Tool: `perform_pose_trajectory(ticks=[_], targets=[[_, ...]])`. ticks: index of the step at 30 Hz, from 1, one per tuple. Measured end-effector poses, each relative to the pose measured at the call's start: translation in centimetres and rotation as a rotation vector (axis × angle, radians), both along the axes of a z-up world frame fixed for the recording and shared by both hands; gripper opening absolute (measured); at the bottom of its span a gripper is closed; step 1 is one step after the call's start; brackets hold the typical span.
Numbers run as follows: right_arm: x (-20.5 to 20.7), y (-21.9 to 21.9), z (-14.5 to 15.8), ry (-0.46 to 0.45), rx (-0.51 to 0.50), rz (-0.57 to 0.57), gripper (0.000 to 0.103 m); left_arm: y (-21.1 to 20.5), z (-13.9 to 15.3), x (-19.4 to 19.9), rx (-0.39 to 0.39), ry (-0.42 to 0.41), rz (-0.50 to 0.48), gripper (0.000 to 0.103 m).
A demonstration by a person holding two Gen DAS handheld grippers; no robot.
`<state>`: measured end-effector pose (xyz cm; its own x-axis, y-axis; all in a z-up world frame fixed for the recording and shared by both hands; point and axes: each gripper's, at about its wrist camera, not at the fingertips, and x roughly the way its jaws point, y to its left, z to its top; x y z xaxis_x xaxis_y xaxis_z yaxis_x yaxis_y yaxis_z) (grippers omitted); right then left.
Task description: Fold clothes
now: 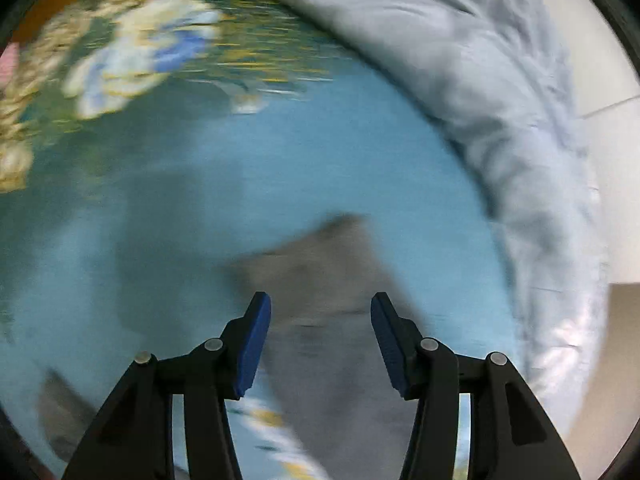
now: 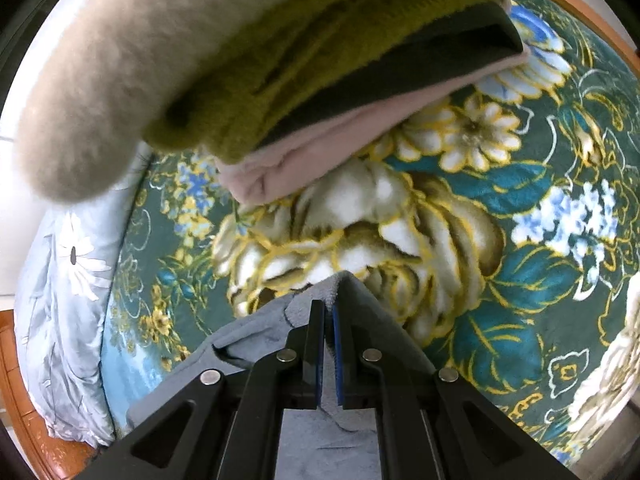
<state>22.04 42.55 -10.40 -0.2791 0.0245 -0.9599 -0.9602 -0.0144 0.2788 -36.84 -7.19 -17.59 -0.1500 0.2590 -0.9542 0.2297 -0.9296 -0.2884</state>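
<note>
The left wrist view is smeared by motion. In it my left gripper (image 1: 320, 312) is open, its blue pads (image 1: 256, 344) well apart with nothing pressed between them. It hangs over a grey garment (image 1: 320, 264) lying on a light blue sheet (image 1: 320, 152). In the right wrist view my right gripper (image 2: 328, 308) points down and is shut on a fold of the grey garment (image 2: 264, 332), whose edge sticks up between the pads. The rest of the cloth spreads under the gripper and is partly hidden by it.
A stack of folded clothes, olive (image 2: 320, 60), dark green and pink (image 2: 320, 148), sits beyond the right gripper beside a beige fluffy piece (image 2: 120, 80). All rest on a green floral blanket (image 2: 500, 200). A pale blue quilt (image 1: 480, 60) and a wooden bed edge (image 2: 24, 400) border it.
</note>
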Motion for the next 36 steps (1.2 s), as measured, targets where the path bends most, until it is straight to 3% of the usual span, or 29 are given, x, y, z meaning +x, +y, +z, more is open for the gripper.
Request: perform_pose_trajectory(ticks=[2,6,7,8,9,12,16,19,22,26,32,34,36], targets=[[-0.1,-0.1,0.0,-0.012,0.007,0.013,0.005,-1.7,-1.7,0.5,0.003,-0.042,0.056,0.053],[-0.3,-0.1,0.3,-0.027,0.022,0.026,0.005,-2.0,-4.3,1.4,0.114,-0.068,0.143,0.050],[-0.4,-0.1,0.5,-0.030,0.026,0.029,0.005,-1.8,-4.7,1.5,0.134,-0.071,0.158,0.044],[-0.5,0.0,0.6,-0.033,0.030,0.033,0.005,-1.5,-4.9,1.4,0.136,-0.071,0.167,0.025],[-0.6,0.0,0.7,-0.034,0.034,0.038,0.005,-1.0,-4.9,1.3,0.124,-0.063,0.164,0.015],[-0.7,0.1,0.9,-0.031,0.039,0.041,0.005,0.4,-4.6,0.9,0.086,-0.032,0.154,0.007],[-0.5,0.4,1.0,-0.029,0.055,0.030,0.004,0.6,-2.1,-0.1,0.017,0.074,0.096,0.006],[-0.1,0.9,0.3,-0.070,0.046,0.021,0.004,0.9,-3.0,-0.3,-0.043,0.024,0.045,0.006],[0.0,0.9,0.1,-0.076,0.027,0.016,0.004,1.0,-3.4,0.1,-0.014,-0.022,0.074,0.009],[-0.1,0.5,1.7,-0.077,0.051,0.033,0.004,0.7,-2.5,1.3,0.000,-0.062,0.098,0.034],[0.3,-2.0,5.3,-0.025,0.070,0.082,0.005,-0.7,2.0,6.7,0.062,-0.001,0.067,0.042],[0.5,-3.7,6.0,-0.002,0.058,0.099,0.006,-3.2,3.5,8.8,0.059,0.032,0.023,0.043],[0.5,-5.6,6.5,0.008,0.045,0.126,0.009,-8.2,6.3,14.6,0.067,0.054,-0.014,0.044]])
